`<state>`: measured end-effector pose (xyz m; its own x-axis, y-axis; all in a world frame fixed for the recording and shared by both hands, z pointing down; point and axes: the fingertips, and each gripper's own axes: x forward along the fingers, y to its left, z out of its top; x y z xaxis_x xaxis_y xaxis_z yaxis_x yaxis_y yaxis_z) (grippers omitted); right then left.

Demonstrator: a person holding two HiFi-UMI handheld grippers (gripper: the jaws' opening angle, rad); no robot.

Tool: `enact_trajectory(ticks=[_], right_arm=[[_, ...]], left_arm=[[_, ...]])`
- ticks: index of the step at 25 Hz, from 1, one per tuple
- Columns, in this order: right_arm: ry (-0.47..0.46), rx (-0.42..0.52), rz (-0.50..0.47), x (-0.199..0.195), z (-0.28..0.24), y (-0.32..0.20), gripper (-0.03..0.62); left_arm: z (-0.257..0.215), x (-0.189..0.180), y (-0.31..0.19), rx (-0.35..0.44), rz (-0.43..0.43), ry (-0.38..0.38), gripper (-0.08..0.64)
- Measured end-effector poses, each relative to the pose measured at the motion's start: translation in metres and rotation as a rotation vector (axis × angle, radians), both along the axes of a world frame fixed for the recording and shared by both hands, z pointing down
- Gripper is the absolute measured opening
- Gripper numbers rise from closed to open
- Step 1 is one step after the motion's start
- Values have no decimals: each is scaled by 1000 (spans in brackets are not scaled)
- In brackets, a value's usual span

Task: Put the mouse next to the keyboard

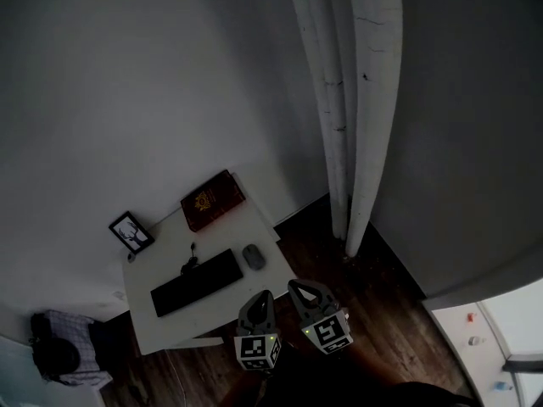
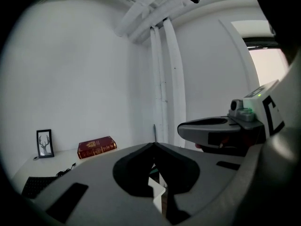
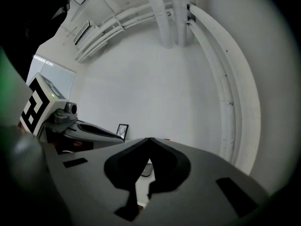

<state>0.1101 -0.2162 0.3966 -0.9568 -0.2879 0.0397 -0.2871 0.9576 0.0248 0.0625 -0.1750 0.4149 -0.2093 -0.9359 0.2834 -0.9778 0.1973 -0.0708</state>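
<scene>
Mouse (image 1: 253,256), grey, oval and plastic, lies on the small white rectangular table (image 1: 170,333) just beside the right end of the flat black keyboard (image 1: 197,281), with a narrow gap between the two. Behind them on the same top, a red-brown hardback book (image 1: 212,199) with a gold emblem lies flat near the wall. A black picture frame (image 1: 131,231) holding a deer drawing stands at the far left corner. White vertical pipes (image 1: 356,100) run up the wall to the right of the table, above the dark wooden floor (image 1: 382,312). The left gripper (image 1: 265,295) and right gripper (image 1: 297,285) hang side by side in the air off the table's near edge, well apart from the mouse. Each has its jaws pressed together tip to tip and carries nothing
</scene>
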Motion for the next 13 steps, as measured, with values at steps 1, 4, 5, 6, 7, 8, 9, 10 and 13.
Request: enact_trajectory(ticks=[1,4,5,6,7,8,9,10,13], right_arm=[[-6,0,2,0,0,-1,20],[-16,-2,2,1,5,-2,20],[-15,-4,3,1,6,-2,20],[-12,-5,3,0,7,-2,20],[-9,-6,2,-1,8,-2,20],[-6,-6,-2,-2,8,-2,20],[-2,-6,-6,-3,8,-1,20],[2,-7,-12,-4,7,-1,20],[22,-15,-26,-8,1,0,20]], left_arm=[[0,1,-2,-4,9,-6,3],[-1,3,-5,-8,22,-20,3],[-1,2,-5,-7,22,-19,3],[-1,1,-5,-6,22,-16,3],[-1,1,-5,-4,23,-13,3],[-2,0,-4,-2,22,-11,3],[-3,0,-4,-1,20,-10,3],[-4,0,-3,0,16,-10,3],[-5,-3,-2,4,0,-9,3]])
